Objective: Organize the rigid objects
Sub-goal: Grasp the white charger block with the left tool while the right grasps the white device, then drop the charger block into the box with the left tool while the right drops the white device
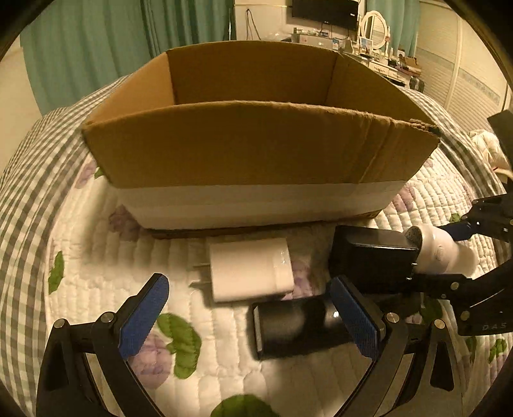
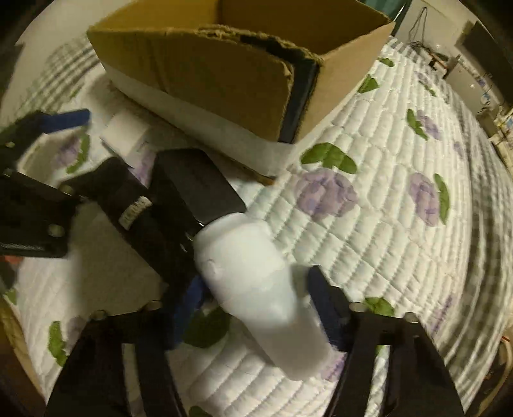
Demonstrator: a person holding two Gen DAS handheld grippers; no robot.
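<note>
An open cardboard box [image 1: 256, 141] stands on the quilted bed; it also shows in the right wrist view [image 2: 205, 73]. In front of it lie a white plug charger [image 1: 250, 269], a black adapter block [image 1: 372, 256] and a black cylinder [image 1: 295, 330]. My left gripper [image 1: 253, 317] is open, its right pad touching the black cylinder. My right gripper [image 2: 253, 308] is shut on a white cylindrical device [image 2: 256, 288], also visible in the left wrist view [image 1: 442, 253], next to the black adapter [image 2: 195, 186].
The bed has a white floral quilt [image 2: 368, 208] with a grey checked border [image 1: 29, 166]. Teal curtains [image 1: 96, 41], a dresser with a mirror [image 1: 373, 25] and a wall TV stand behind the bed.
</note>
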